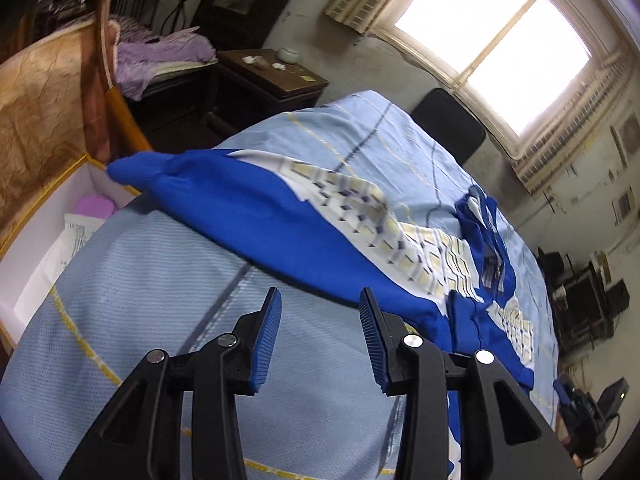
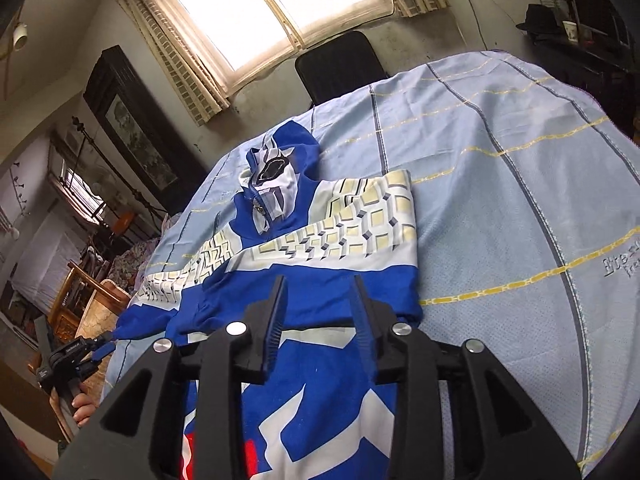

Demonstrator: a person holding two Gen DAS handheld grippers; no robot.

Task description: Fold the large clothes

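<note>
A blue jacket (image 1: 248, 216) with white and pale-yellow patterned panels lies spread on the light blue bed sheet (image 1: 140, 280). One blue sleeve (image 1: 140, 172) reaches toward the bed's left edge. My left gripper (image 1: 319, 292) hovers open over bare sheet just short of the jacket, with nothing between its blue pads. In the right wrist view the jacket (image 2: 320, 288) lies zipped, hood (image 2: 276, 176) at the far end, a patterned sleeve (image 2: 360, 216) folded across the chest. My right gripper (image 2: 318, 280) is open above the jacket's blue body. The left gripper (image 2: 98, 350) shows by the sleeve cuff.
An open box with a white inside (image 1: 48, 240) stands against the bed's left side. Beyond the bed are a dark wooden nightstand (image 1: 272, 76), a black chair (image 1: 448, 124) and a bright window (image 2: 272, 4). A person's hand (image 2: 84, 404) holds the left gripper.
</note>
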